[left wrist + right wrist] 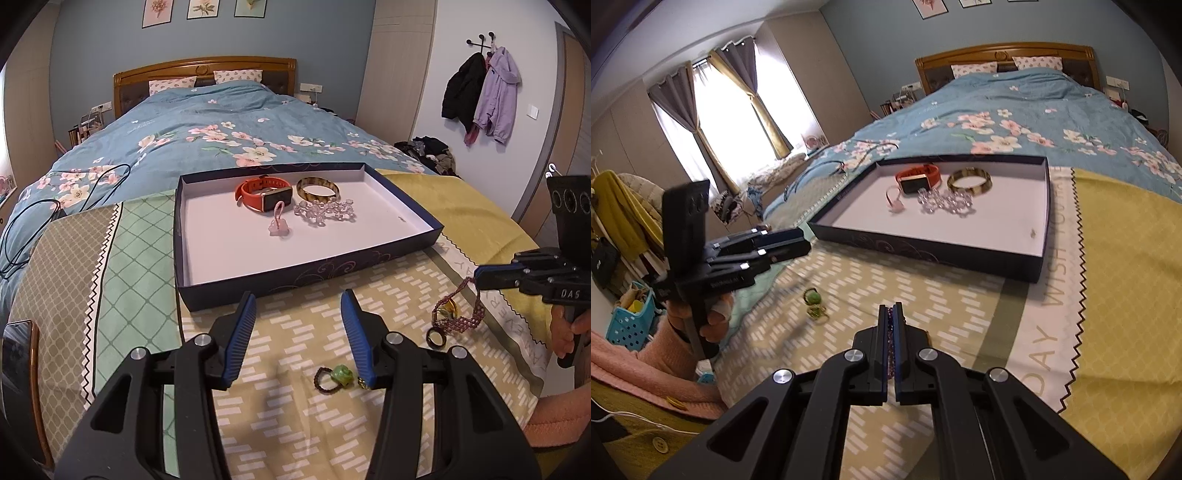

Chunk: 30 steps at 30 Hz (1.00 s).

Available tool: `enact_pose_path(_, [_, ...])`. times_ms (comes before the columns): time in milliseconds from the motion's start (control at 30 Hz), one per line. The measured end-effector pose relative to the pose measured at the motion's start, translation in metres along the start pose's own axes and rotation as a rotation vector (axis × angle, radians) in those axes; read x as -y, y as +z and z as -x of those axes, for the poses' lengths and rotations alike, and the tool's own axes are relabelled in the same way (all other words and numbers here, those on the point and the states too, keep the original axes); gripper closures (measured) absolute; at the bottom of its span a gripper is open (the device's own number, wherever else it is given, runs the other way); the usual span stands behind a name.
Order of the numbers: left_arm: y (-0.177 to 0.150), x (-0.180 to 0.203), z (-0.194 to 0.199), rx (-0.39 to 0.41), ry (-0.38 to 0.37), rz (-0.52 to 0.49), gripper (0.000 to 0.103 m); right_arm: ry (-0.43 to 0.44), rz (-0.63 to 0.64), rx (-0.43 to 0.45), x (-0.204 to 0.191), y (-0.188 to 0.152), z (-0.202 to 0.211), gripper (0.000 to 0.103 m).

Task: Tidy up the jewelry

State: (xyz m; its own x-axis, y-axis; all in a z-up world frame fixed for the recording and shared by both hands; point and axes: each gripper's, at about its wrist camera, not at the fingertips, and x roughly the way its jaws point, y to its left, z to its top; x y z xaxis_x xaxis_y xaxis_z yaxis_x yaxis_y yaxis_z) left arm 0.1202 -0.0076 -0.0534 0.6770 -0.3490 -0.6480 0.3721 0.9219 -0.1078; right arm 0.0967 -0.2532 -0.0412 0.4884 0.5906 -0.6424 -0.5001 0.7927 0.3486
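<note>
Right tongs are clamped on the purple beaded woven bracelet, its loop dangling below them, so a carry ahead into the shallow dark-blue cardboard tray seems called for, while left tongs are held half-open and empty, and what's inside that loop can't be made out.

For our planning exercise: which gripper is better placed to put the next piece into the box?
Right. The right gripper is shut on the purple beaded bracelet, near the box. The left gripper is open and holds nothing.
</note>
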Motion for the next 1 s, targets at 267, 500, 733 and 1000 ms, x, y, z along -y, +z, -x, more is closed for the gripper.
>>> enact_pose_path(267, [-0.011,0.007,0.008,-0.006,-0.031,-0.036,0.056,0.025,0.007,0.073,-0.008,0.011,0.013,0.102])
enact_pose_path(500, [-0.023,0.013,0.012,-0.029,-0.051,-0.073,0.056,-0.073,0.019,-0.007,-0.002,0.005,-0.006,0.093])
enact_pose_path(733, [-0.026,0.02,0.011,-0.034,-0.081,-0.088,0.056,-0.11,0.002,-0.062,0.006,-0.009,-0.022,0.077])
enact_pose_path(1000, [-0.026,0.034,0.007,-0.039,-0.125,-0.108,0.056,-0.17,0.103,-0.114,-0.008,-0.01,-0.041,0.082])
